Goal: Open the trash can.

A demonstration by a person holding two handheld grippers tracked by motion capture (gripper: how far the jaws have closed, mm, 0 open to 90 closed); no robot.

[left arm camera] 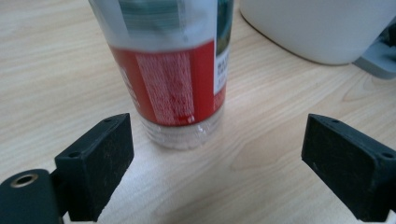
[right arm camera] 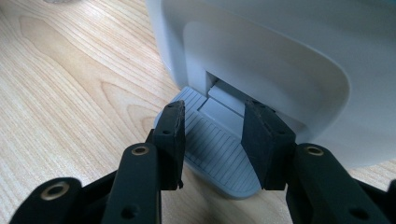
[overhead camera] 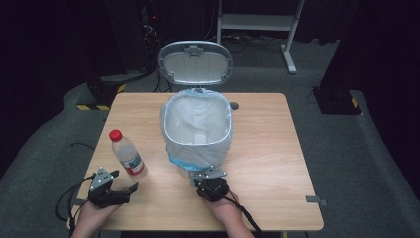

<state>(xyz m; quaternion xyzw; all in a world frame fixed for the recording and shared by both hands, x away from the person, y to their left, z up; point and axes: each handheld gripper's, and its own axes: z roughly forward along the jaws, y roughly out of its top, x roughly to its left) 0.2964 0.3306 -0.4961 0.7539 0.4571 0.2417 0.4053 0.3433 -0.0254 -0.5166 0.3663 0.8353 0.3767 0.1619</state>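
A clear plastic bottle [overhead camera: 128, 153] with a red cap and red label stands upright on the wooden table [overhead camera: 267, 148], left of a white pedal bin [overhead camera: 198, 151]. The bin is lined with a bag and its lid [overhead camera: 195, 62] stands up. My left gripper [overhead camera: 125, 180] is open just short of the bottle; in the left gripper view the bottle [left arm camera: 173, 70] stands ahead of the wide-apart jaws [left arm camera: 217, 163], not touching them. My right gripper [overhead camera: 205, 178] is at the bin's foot. Its half-spread jaws [right arm camera: 212, 126] rest on top of the grey ribbed pedal [right arm camera: 219, 158], gripping nothing.
The bin's white body [right arm camera: 261, 60] rises right behind the pedal and also shows beside the bottle [left arm camera: 322, 28]. A white table frame [overhead camera: 257, 22] stands on the grey floor beyond the table. Bare wood lies right of the bin.
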